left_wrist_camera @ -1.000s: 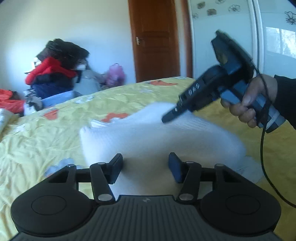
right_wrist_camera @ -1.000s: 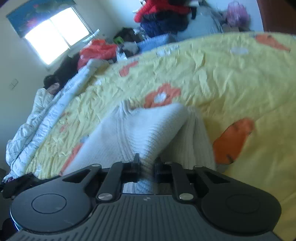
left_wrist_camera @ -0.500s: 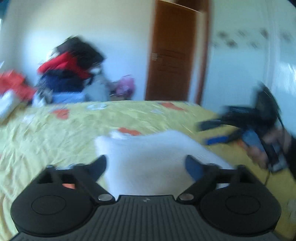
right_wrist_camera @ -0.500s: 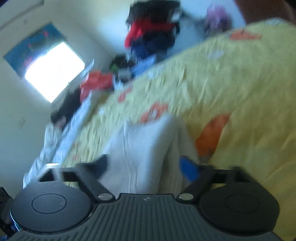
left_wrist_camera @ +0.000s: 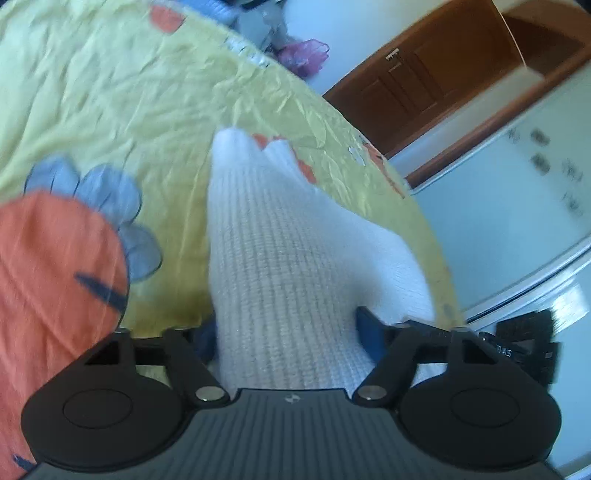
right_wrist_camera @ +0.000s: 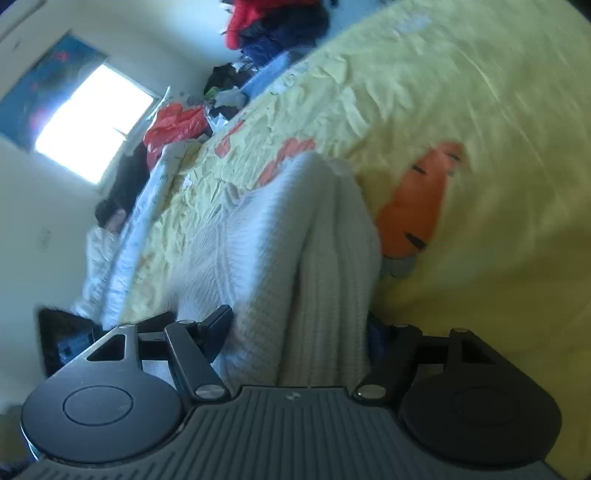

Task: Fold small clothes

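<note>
A white knitted garment [left_wrist_camera: 280, 258] lies folded on the yellow bedspread [left_wrist_camera: 110, 96]. In the left wrist view my left gripper [left_wrist_camera: 286, 336] is open, its jaws wide apart on either side of the garment's near end. In the right wrist view the garment [right_wrist_camera: 280, 251] runs away from me with a fold ridge along its length. My right gripper [right_wrist_camera: 299, 328] is open too, jaws spread around the garment's near edge. The other gripper shows as a dark shape at the right edge of the left view [left_wrist_camera: 524, 343] and at the left edge of the right view [right_wrist_camera: 62, 339].
The bedspread has orange carrot prints [left_wrist_camera: 55, 280] [right_wrist_camera: 421, 206]. A brown door [left_wrist_camera: 424, 74] and a white wardrobe [left_wrist_camera: 535, 206] stand beyond the bed. Piles of clothes [right_wrist_camera: 273, 22], a red bag [right_wrist_camera: 173, 125] and a window [right_wrist_camera: 92, 129] are at the far side.
My right gripper was shut on the garment's fold and has opened, letting it go. Both grippers have tilted and dropped close over the garment's near end. The left jaws opened wider.
</note>
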{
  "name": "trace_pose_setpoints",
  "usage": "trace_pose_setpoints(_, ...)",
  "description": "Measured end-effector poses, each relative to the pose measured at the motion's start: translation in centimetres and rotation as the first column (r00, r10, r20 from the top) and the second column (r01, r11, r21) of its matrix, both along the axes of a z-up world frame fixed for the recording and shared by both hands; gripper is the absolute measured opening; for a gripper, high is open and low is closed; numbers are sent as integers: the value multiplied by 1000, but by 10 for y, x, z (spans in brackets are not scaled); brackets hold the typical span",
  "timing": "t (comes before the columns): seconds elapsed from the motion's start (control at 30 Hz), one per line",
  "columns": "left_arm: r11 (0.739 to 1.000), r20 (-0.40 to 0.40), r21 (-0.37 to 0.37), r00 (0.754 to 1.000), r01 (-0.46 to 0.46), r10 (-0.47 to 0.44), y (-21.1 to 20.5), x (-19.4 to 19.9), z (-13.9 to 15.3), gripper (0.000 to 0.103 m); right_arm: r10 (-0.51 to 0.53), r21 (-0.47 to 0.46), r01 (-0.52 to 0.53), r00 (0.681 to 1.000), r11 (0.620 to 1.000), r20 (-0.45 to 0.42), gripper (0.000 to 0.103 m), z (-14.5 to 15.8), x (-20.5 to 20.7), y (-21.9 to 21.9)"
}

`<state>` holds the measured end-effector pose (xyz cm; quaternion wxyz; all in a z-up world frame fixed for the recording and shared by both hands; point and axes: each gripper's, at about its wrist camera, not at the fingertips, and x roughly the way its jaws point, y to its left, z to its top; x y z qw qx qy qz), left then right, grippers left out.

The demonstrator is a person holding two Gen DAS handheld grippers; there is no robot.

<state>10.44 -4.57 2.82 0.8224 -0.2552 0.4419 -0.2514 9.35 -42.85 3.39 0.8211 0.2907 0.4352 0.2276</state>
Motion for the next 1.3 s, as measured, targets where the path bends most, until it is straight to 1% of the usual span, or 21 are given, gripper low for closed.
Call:
trace_pose_setpoints(0.03, 1000, 11, 19, 1000, -1, 1, -2, 3, 6, 53, 2, -20, -2, 1000, 1000, 11, 64, 4, -1, 5)
trace_pose_setpoints(0.1, 999, 38, 47, 999, 8, -10, 1, 0, 22, 47, 0, -41, 1, 1000, 999, 27, 60, 13, -5, 11)
trace_pose_setpoints(0.2, 996, 84, 88, 996, 21, -28, 12, 0, 46, 46, 11, -7, -10, 997, 1000, 71, 53, 35, -6, 20)
trace_pose_setpoints(0.27, 992, 124, 123, 992, -5, -10, 26, -1, 64, 46, 19, 41, -23, 995, 999, 96, 47, 43, 1, 28)
trace_pose_setpoints(0.33, 987, 125, 156, 992, -37, 17, 46, 7, 77, 47, 19, 105, -29, 995, 994, 94, 41, 42, 11, 33)
trace_pose_setpoints(0.4, 978, 100, 201, 994, -59, 40, 57, 21, 75, 48, 13, 166, -26, 997, 986, 75, 41, 33, 27, 45)
trace_pose_setpoints(0.43, 972, 84, 227, 996, -60, 42, 60, 24, 69, 50, 12, 157, -23, 997, 987, 70, 41, 28, 34, 53)
trace_pose_setpoints(0.47, 966, 60, 251, 997, -61, 47, 61, 29, 58, 53, 10, 110, -17, 998, 994, 66, 42, 21, 41, 62)
trace_pose_setpoints(0.5, 958, 34, 277, 998, -68, 61, 61, 31, 44, 67, 1, 60, -5, 999, 998, 53, 48, 14, 46, 68)
trace_pose_setpoints(0.53, 958, 35, 271, 996, -89, 83, 64, 31, 32, 77, -16, 37, 14, 999, 999, 47, 65, 6, 49, 72)
trace_pose_setpoints(0.6, 970, 55, 198, 990, -139, 131, 77, 19, 22, 82, -55, 17, 54, 998, 998, 31, 83, 1, 46, 72)
trace_pose_setpoints(0.7, 983, 45, 87, 986, -162, 158, 98, -4, 23, 82, -68, 41, 66, 997, 997, 43, 83, 12, 26, 60)
trace_pose_setpoints(0.83, 990, 46, -55, 991, -126, 129, 117, -54, 25, 82, -53, 85, 44, 994, 995, 96, 102, 29, -13, 41)
trace_pose_setpoints(0.9, 992, 9, -76, 995, -99, 100, 117, -67, 16, 82, 0, 81, -6, 997, 997, 74, 101, 29, -24, 43)
trace_pose_setpoints(1.0, 984, -21, -125, 992, -125, 123, 114, -71, 7, 82, 66, 9, -66, 997, 998, 33, 102, 22, -28, 65)
trace_pose_setpoints(1.07, 982, -45, -128, 990, -141, 136, 110, -69, 6, 82, 104, -56, -104, 995, 993, -3, 97, 13, -27, 87)
trace_pose_setpoints(1.1, 985, -42, -101, 990, -138, 135, 107, -69, 8, 76, 118, -79, -119, 993, 990, -12, 95, 9, -27, 97)
trace_pose_setpoints(1.17, 992, -14, -29, 992, -122, 122, 100, -72, 19, 63, 159, -144, -154, 987, 978, 25, 94, 13, -31, 113)
trace_pose_setpoints(1.2, 993, -1, -8, 993, -117, 117, 100, -74, 25, 58, 173, -151, -166, 984, 974, 34, 87, 18, -34, 114)
trace_pose_setpoints(1.23, 993, 16, 21, 994, -112, 112, 98, -76, 36, 56, 183, -145, -175, 982, 974, 45, 73, 23, -37, 112)
trace_pose_setpoints(1.3, 994, 52, 73, 995, -84, 80, 97, -85, 51, 56, 213, -108, -204, 974, 973, 77, 61, 37, -47, 102)
